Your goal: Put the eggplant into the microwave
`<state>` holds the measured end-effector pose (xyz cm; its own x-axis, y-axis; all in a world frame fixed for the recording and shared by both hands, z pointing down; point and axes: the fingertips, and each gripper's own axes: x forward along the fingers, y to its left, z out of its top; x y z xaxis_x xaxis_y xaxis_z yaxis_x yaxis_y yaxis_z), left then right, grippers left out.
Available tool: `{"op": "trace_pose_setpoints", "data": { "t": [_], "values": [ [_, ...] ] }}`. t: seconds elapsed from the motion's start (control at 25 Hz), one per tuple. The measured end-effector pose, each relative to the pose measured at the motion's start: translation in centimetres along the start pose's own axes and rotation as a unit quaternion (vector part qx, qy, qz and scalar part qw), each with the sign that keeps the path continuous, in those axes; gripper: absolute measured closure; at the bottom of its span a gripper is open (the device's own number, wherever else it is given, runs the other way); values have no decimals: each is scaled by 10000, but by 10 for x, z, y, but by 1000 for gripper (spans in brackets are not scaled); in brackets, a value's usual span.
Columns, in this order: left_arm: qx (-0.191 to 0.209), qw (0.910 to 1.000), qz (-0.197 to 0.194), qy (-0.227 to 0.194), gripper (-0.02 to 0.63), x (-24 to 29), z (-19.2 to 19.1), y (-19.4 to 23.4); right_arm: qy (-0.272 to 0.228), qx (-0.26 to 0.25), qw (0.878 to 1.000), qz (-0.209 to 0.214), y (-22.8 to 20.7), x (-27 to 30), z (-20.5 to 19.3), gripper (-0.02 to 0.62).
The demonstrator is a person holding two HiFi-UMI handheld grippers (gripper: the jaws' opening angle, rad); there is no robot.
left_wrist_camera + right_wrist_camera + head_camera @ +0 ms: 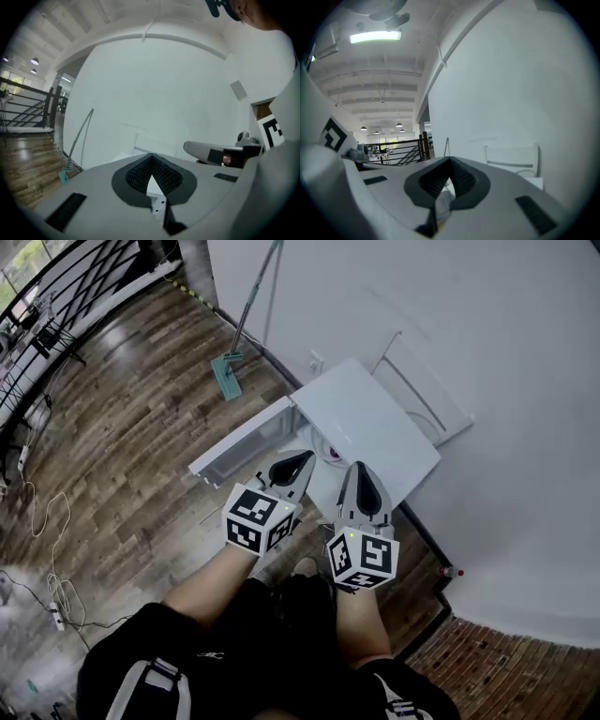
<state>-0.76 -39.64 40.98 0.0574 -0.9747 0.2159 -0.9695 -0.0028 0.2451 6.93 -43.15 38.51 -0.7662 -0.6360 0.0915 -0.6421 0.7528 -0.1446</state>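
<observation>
Wood-plank floor [131,456] meets a white wall [487,334], against which a white microwave [366,423] stands, seen from steeply above. Its door [239,442] is swung wide open toward the head view's left. A white chair [422,395] stands behind the microwave, and a mop [230,371] leans on the wall farther left. Cables and a power strip [56,615] lie on the floor at the left edge.

Eggplant [330,452]: only a small purple patch shows, at the mouth of the microwave just under the front edge of its top, between the door and the body. Too little of it is exposed to tell its long axis or which way it points.

Left gripper [302,457]: held above the open door, tips toward the microwave. Its jaws are pressed together at the tips with nothing between them, as the left gripper view confirms.

Right gripper [361,470]: just beside the left one, over the front edge of the microwave, pointing the same way. Its jaws are likewise closed and empty in the right gripper view.

Neither gripper touches the eggplant.
</observation>
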Motion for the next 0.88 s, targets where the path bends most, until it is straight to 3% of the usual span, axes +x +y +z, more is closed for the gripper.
{"op": "trace_pose_setpoints", "data": {
  "t": [0.16,0.28,0.52,0.76,0.88],
  "values": [
    [213,9998,-1,28,607,-30,95,-31,-10,-63,9991,-421,9,-25,92,583],
    [398,9992,-88,-46,607,-47,136,-51,-51,-27,9988,-491,14,-46,129,583],
    [420,9985,-197,-275,607,-70,164,-75,-430,-346,9972,-502,29,-77,169,583],
    [448,9979,-324,-336,607,-75,173,-85,-519,-486,9953,-660,30,-86,183,583],
    [746,9962,-246,-378,607,-76,176,-90,-519,-911,9918,-734,35,-90,186,583]
  ]
}}
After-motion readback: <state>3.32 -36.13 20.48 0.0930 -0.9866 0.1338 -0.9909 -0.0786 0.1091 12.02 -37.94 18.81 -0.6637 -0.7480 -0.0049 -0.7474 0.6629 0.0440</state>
